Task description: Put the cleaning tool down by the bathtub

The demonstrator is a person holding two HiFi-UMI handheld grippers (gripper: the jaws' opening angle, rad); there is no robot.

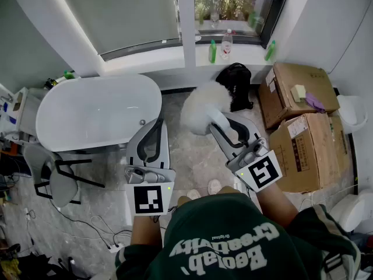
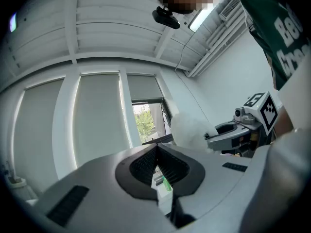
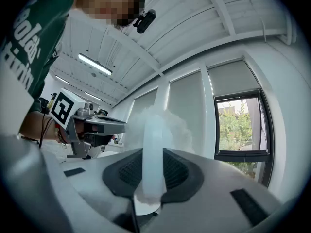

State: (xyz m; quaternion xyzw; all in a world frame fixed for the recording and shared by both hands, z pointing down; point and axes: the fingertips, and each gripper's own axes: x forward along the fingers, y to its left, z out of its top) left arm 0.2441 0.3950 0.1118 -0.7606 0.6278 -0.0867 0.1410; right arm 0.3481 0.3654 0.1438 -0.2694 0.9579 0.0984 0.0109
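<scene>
The cleaning tool is a fluffy white duster (image 1: 201,108) on a pale handle (image 3: 151,174). My right gripper (image 1: 228,128) is shut on that handle, and the fluffy head (image 3: 163,123) sticks out past the jaws. In the head view the duster hangs over the floor just right of the white oval bathtub (image 1: 96,112). My left gripper (image 1: 155,127) hovers near the tub's right end with its fingers drawn together and nothing held. In the left gripper view its jaws (image 2: 157,152) meet at the tips, with the duster (image 2: 189,130) off to the right.
Cardboard boxes (image 1: 303,139) stand stacked at the right. A black bag (image 1: 238,83) leans under the window. Bottles (image 1: 226,44) stand on the sill. A grey chair (image 1: 61,177) is in front of the tub, and cables (image 1: 105,226) trail over the floor.
</scene>
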